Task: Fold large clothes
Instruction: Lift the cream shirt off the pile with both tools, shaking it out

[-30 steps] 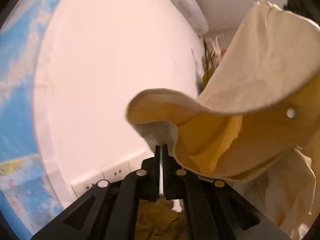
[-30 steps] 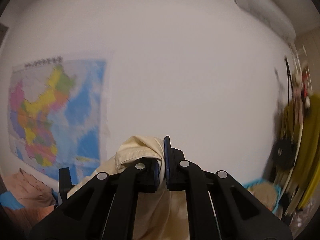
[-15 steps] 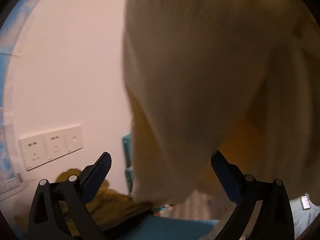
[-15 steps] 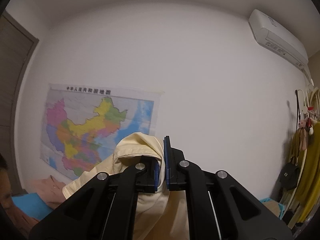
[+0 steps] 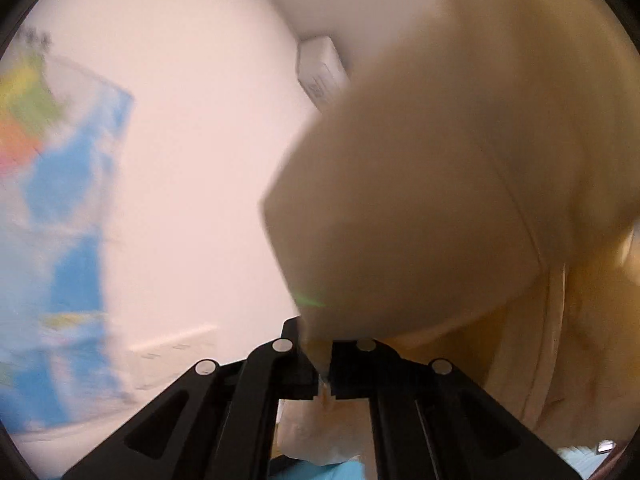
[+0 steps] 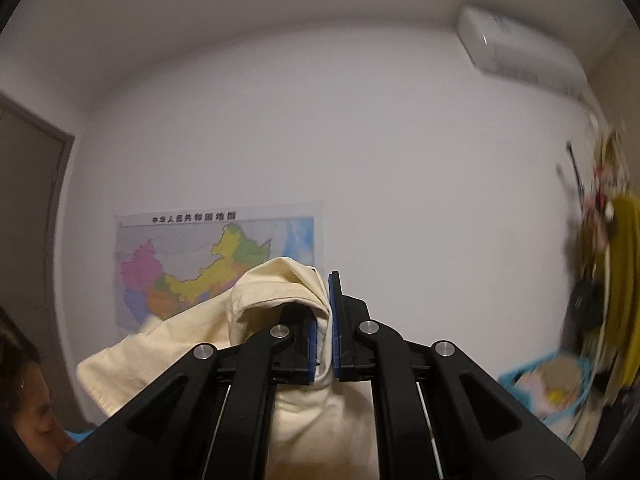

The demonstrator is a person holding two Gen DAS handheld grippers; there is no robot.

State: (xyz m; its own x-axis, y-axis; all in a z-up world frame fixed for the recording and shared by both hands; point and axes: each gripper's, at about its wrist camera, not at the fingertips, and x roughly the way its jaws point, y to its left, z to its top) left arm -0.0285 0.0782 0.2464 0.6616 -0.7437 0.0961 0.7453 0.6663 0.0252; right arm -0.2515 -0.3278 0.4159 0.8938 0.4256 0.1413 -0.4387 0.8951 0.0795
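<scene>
A large cream garment hangs in the air and fills the right half of the blurred left wrist view. My left gripper is shut on a fold of it, with cloth pinched between the jaws. In the right wrist view the same cream garment bunches over the left finger and drops below. My right gripper is shut on it, the blue pads pressed on the cloth. Both grippers are held high, facing a white wall.
A coloured wall map hangs on the white wall, with an air conditioner at the upper right. A coat rack with yellow clothes and a blue basket stand at the right. A person's head is at the lower left.
My left gripper was open half a second ago and has closed on the cream garment. The right gripper kept its hold while its view swung across the wall.
</scene>
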